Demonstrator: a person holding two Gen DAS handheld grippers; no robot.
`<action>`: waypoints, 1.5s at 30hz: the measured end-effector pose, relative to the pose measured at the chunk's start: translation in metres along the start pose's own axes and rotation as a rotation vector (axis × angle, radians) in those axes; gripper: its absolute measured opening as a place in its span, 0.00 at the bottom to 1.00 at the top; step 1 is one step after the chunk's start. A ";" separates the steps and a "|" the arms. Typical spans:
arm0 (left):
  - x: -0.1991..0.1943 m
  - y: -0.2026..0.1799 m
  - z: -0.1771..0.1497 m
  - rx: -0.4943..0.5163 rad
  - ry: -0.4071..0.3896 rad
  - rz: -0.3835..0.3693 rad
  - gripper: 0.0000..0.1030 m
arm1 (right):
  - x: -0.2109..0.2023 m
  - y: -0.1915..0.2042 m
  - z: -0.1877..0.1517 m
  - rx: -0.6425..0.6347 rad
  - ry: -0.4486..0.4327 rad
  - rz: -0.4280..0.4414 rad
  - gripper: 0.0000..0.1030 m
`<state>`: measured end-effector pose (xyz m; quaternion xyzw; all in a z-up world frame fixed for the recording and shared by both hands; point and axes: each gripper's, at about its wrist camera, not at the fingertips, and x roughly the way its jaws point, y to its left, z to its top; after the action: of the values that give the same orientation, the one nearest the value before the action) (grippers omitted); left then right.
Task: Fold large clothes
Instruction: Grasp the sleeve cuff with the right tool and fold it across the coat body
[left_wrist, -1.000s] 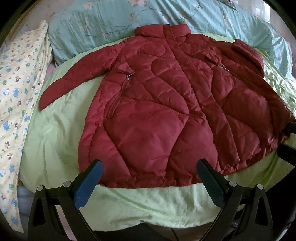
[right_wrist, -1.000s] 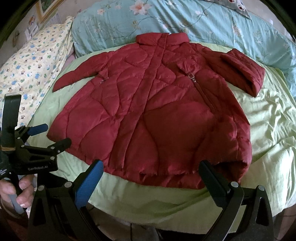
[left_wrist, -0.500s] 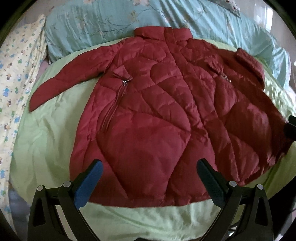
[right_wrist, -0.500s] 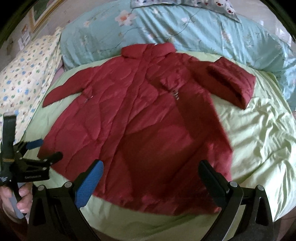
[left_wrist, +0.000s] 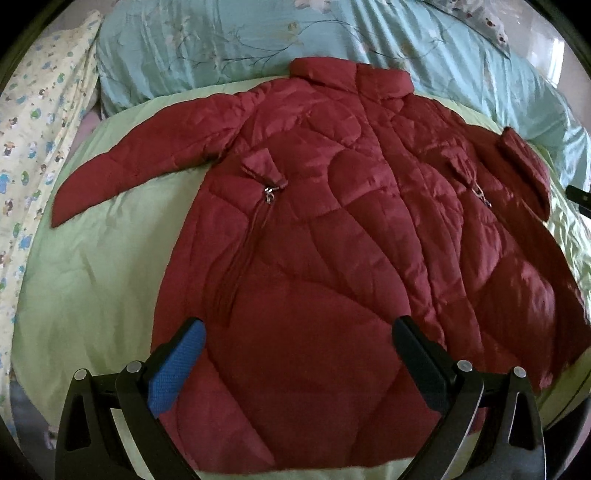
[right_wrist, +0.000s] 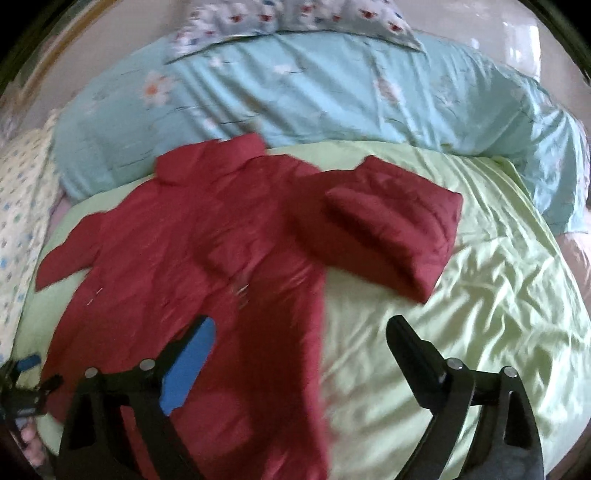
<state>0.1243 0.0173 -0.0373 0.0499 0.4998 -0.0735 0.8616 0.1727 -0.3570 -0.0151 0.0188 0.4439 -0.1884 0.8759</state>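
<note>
Left gripper (left_wrist: 299, 343): jaws spread wide, empty, hovering over the hem of the dark red quilted puffer coat (left_wrist: 332, 258) at lower centre. Right gripper (right_wrist: 301, 341): also released, gripping nothing, straddling the coat's edge. Coat lies flat, front up, on the pale green bedsheet (left_wrist: 92, 266). Light blue floral quilt (left_wrist: 221, 44) along the top.

both grippers — left gripper (left_wrist: 299, 354), right gripper (right_wrist: 301, 350) — moved in over the coat (left_wrist: 332, 258).
</note>
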 end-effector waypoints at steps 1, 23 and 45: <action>0.002 0.000 0.003 -0.001 -0.002 0.001 0.99 | 0.010 -0.006 0.006 0.014 0.011 -0.006 0.84; 0.040 -0.002 0.053 -0.018 -0.031 -0.038 0.99 | 0.137 -0.043 0.087 0.044 0.108 -0.048 0.09; 0.051 0.070 0.103 -0.168 -0.063 -0.231 0.99 | 0.124 0.215 0.128 -0.175 0.068 0.450 0.06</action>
<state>0.2497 0.0653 -0.0293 -0.0827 0.4792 -0.1317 0.8638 0.4119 -0.2219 -0.0636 0.0475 0.4723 0.0516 0.8787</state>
